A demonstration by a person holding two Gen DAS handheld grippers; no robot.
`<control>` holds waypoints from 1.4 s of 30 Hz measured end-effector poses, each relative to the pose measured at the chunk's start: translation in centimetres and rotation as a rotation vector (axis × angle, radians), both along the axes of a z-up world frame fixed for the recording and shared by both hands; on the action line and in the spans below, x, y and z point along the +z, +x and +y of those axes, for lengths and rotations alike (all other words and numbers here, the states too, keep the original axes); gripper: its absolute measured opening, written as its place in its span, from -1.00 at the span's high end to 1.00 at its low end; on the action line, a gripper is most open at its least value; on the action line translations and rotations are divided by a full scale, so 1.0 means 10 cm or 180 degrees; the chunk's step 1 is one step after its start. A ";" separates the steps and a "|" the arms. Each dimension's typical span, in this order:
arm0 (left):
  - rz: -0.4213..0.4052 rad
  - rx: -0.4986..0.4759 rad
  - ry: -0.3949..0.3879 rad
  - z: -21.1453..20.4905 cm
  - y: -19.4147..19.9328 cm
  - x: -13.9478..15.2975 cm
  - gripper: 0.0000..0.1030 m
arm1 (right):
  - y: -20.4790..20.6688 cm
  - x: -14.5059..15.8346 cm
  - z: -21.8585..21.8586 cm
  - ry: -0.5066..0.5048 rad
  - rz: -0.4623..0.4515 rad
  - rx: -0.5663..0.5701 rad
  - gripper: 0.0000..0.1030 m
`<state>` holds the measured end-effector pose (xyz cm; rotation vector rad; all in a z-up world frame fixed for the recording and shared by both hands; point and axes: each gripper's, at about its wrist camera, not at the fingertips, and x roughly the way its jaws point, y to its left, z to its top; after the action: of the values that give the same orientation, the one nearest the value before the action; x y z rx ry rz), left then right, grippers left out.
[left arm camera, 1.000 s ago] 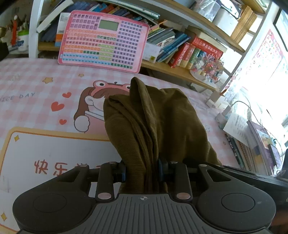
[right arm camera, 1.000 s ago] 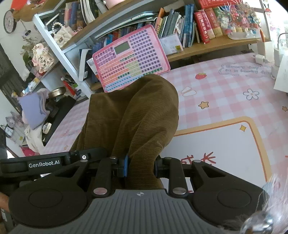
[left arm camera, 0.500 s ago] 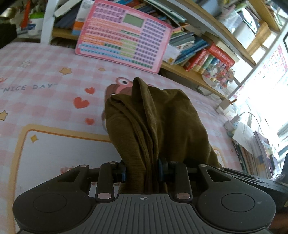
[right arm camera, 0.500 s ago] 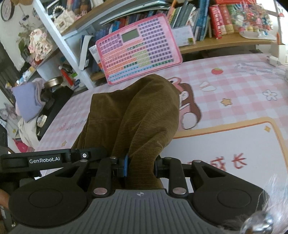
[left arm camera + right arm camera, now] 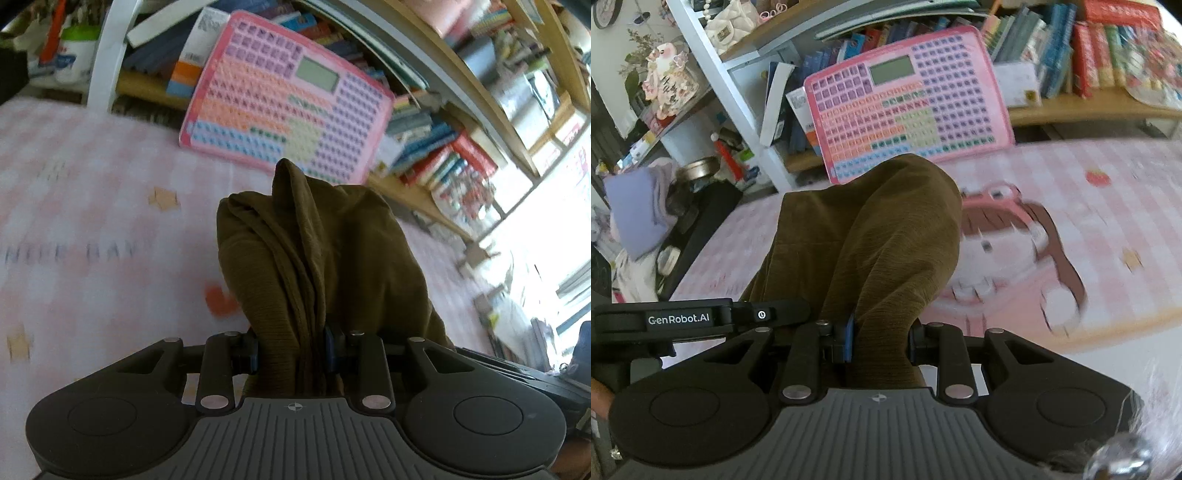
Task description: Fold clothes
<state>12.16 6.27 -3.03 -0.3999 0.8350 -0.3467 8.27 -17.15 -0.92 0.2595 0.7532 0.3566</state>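
Observation:
An olive-brown ribbed garment is bunched between the two pads of my left gripper, which is shut on it. The same garment runs through my right gripper, also shut on it. The cloth hangs lifted above the pink checked table cover, draped forward from both grippers. The left gripper's body shows at the left edge of the right wrist view. The fingertips are hidden by the cloth.
A pink toy keyboard board leans against the bookshelf at the table's far edge; it also shows in the left wrist view. Books fill the shelves. A cartoon figure is printed on the cover. Clutter and a lilac cloth lie at the left.
Both grippers have moved forward toward the shelf with the garment still held. The keyboard board looks nearer, and the background is motion-blurred.

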 end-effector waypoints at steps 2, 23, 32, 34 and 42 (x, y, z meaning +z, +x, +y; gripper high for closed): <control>-0.0037 0.0010 0.0007 0.07 0.23 0.00 0.43 | 0.24 0.01 0.10 -0.0007 -0.0055 -0.0012 0.54; 0.0132 0.0253 -0.0297 0.44 1.19 -0.54 0.23 | 1.45 -0.56 0.10 0.0517 0.0262 -0.0284 0.35; 0.0146 0.0402 -0.0013 0.41 1.00 -0.37 -0.08 | 1.30 -0.41 0.04 0.0246 0.0280 -0.0477 -0.14; 0.0101 0.0407 0.0072 0.37 0.88 -0.31 -0.09 | 1.21 -0.35 0.01 0.0164 0.0247 -0.0533 -0.22; -0.0192 0.0360 0.0502 0.08 0.30 -0.08 -0.15 | 0.67 -0.13 0.06 -0.0291 -0.0099 -0.0419 -0.28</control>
<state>15.19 7.09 -3.83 -0.2869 0.7716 -0.1854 14.99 -16.54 -2.23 0.2156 0.7158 0.2005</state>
